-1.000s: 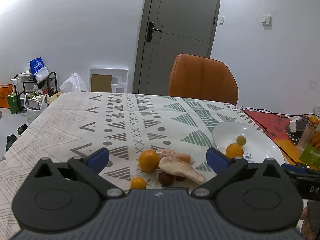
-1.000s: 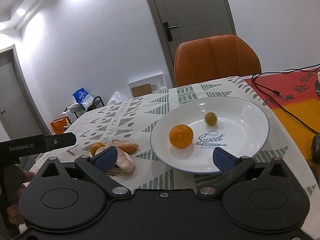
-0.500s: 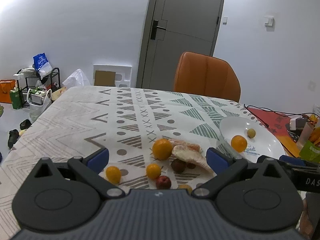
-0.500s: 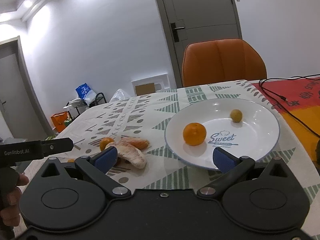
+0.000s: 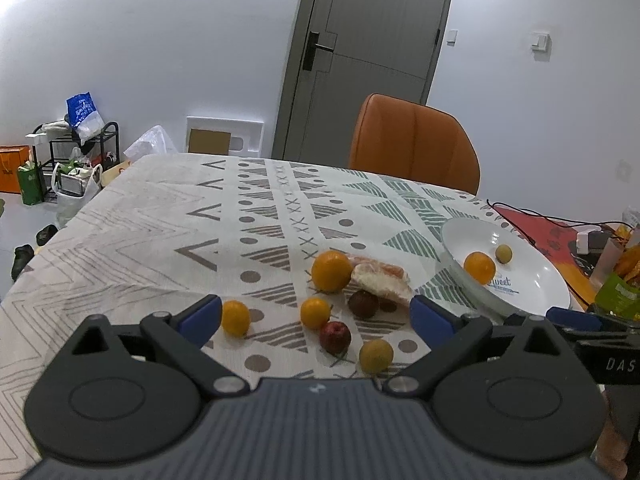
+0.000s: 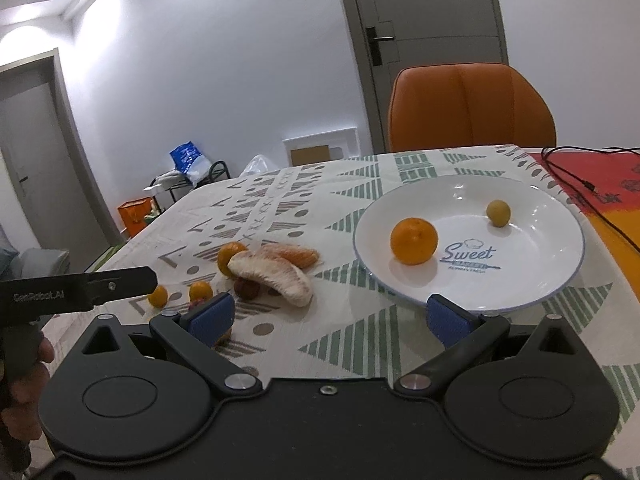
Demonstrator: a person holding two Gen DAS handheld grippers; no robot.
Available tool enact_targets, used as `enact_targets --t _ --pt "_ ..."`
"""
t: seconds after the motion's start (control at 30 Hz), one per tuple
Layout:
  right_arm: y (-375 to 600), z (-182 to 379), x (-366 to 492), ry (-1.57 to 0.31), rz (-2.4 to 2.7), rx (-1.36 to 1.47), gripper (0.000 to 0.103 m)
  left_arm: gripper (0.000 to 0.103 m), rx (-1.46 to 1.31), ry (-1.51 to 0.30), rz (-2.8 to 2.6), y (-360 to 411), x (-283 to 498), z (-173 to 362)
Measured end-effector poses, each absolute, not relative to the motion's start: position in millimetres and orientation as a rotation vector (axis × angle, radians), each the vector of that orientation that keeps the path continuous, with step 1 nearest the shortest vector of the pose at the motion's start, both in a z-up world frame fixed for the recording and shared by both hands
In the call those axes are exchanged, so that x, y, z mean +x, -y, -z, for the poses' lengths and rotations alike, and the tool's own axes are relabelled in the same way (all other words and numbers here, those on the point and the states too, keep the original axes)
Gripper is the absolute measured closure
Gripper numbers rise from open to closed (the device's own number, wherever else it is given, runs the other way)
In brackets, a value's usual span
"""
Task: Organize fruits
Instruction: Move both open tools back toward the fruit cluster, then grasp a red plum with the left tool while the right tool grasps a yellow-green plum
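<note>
A white plate (image 6: 532,280) (image 5: 532,280) holds an orange (image 6: 414,241) (image 5: 479,267) and a small yellow-green fruit (image 6: 498,212) (image 5: 503,253). Left of it on the patterned cloth lie a big orange (image 5: 331,271), two pomelo segments (image 6: 276,276) (image 5: 380,280), two small oranges (image 5: 235,317) (image 5: 315,312), a red fruit (image 5: 335,337), a dark fruit (image 5: 363,304) and a yellowish fruit (image 5: 375,356). My left gripper (image 5: 316,320) is open, just in front of the loose fruit. My right gripper (image 6: 329,314) is open, before the plate's near rim.
An orange chair (image 5: 414,144) stands at the table's far side before a grey door (image 5: 372,40). A red mat with cables (image 6: 592,184) and packets (image 5: 616,280) lie right of the plate. Bags and a rack (image 5: 68,160) stand on the floor at left.
Both grippers have drawn back toward the table's near edge, so more loose fruit shows in front of the left one. Both stayed open and no fruit moved.
</note>
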State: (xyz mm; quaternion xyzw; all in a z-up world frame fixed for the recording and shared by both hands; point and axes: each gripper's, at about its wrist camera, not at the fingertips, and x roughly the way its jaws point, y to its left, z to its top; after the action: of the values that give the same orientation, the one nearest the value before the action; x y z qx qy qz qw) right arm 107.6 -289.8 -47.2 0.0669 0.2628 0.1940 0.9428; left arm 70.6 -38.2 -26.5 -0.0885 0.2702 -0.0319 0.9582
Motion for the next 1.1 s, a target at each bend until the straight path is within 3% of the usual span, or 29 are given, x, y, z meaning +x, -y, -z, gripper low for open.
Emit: enact_targets --t 0.3,0.47,0.73,1.1 --pt "286.5 53.3 106.0 -0.547 -0.429 0.114 0.003 0.017 -0.191 -0.578 0.091 44.5 71.7 37.5" --pt "285.9 56.2 108.3 -0.563 -0.442 0.114 0.015 0.030 -0.191 -0.599 0.101 48.8 74.7 43.5" --pt "286.4 60.5 112.2 -0.581 -0.469 0.121 0.025 0.053 -0.205 -0.621 0.093 50.0 84.3 51.7" --pt "278.5 66.5 121.6 -0.614 -0.504 0.121 0.037 0.068 -0.225 -0.644 0.075 48.4 102.0 60.8"
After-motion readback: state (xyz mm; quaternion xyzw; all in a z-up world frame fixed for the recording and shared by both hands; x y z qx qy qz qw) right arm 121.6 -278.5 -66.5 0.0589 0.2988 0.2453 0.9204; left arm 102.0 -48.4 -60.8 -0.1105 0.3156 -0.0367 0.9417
